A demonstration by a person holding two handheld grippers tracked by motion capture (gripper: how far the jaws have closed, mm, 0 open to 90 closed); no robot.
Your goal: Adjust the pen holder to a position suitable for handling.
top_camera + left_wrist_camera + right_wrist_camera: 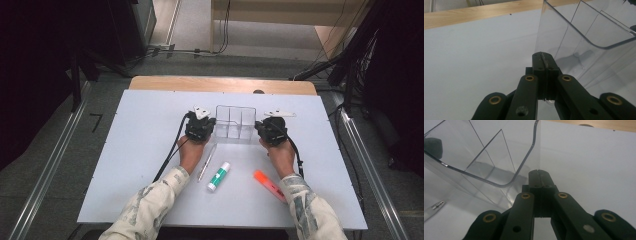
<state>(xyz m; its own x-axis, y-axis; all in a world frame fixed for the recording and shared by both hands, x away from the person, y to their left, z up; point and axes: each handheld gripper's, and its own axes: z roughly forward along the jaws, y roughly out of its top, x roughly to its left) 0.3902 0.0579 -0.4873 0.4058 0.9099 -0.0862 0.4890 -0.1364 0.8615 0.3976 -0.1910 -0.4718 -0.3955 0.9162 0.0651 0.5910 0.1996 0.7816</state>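
Clear plastic is what I am working around: a transparent three-compartment organiser box [235, 123] stands upright near the far middle of the white bench [140, 150], with my left hand-held gripper [200, 129] just beside its left end wall and my right hand-held gripper [271, 131] just beside its right end wall. Nearer to me in the high view lie a slim clear pen [206, 162], a white glue stick with a green label [219, 176] and an orange highlighter [270, 186], all outside the box. In the left gripper view my jaws stand pressed together with nothing between them, their tip at the box's lower corner [564, 40]; whether it touches the wall I cannot tell. In the right gripper view the jaws are likewise closed on nothing, close against the opposite corner [506, 157], with the pen's tip [435, 207] lying at the lower left. I judge the risk to be uneven pushing: if one side presses harder or higher, the light box could skew, tip or slide off line.
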